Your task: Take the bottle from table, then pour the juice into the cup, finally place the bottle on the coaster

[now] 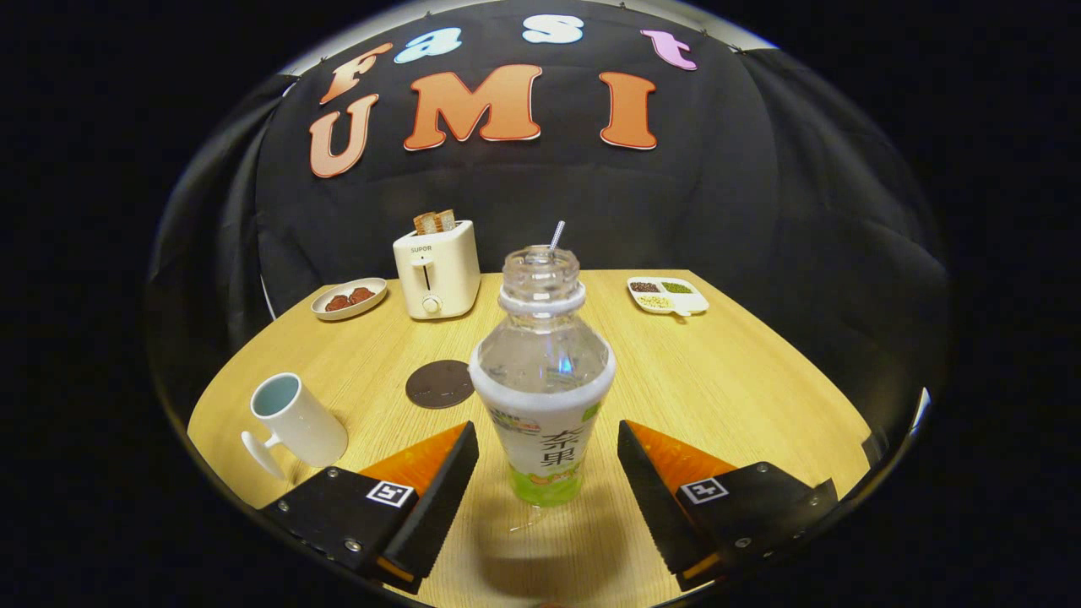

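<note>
The gripper (547,460) fingers are standing apart, leaving gaps beside the uncapped clear plastic bottle (543,380) between them. Bare wooden table (718,380) is lying right; a white mug (291,418) and dark round coaster (440,384) are crowding the left.

The toaster (437,270), which stands at the far side of the table (718,380), bears the brand word "SUPOR" on its front, above the lever slot. The bottle (542,376) stands upright between the spread fingers of the gripper (547,456); its label carries large dark Chinese characters, while the smaller print above them is too fine to read.
</note>
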A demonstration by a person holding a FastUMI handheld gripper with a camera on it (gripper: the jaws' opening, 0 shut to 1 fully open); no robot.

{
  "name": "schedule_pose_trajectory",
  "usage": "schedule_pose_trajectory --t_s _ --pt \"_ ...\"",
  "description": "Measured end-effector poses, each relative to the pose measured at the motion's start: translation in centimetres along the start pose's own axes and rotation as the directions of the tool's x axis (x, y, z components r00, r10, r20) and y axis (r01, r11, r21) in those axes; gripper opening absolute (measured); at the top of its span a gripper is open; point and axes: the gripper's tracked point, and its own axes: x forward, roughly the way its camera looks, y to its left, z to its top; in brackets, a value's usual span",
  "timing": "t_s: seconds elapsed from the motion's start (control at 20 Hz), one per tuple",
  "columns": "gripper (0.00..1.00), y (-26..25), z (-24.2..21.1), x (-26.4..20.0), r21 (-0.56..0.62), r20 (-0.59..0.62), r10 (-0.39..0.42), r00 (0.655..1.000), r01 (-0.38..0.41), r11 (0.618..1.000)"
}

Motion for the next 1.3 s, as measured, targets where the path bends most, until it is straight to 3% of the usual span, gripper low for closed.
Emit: schedule_pose_trajectory --t_s 0.2,0.3,0.35,0.55,0.7,0.9,1.3 --pt "0.94 0.2 -0.7 1.3 0.022 -0.019 0.007 1.0 -0.007 1.0" --pt "0.79 0.3 -1.0 1.3 0.02 -0.029 0.005 1.0 -0.005 1.0" --pt "0.66 0.4 -1.0 1.6 0.008 -0.028 0.007 1.0 -0.007 1.0" --pt "0.55 0.1 -0.7 0.9 0.008 -0.083 -0.025 0.996 0.026 1.0" --pt "0.54 0.8 1.0 -0.4 0.003 -0.077 -0.026 0.997 0.026 1.0" --pt "0.53 1.9 3.6 -2.2 -0.118 -0.06 -0.054 0.997 0.047 0.992" --pt "0.54 6.8 6.6 -3.5 -0.346 -0.034 -0.074 0.997 0.057 0.937"
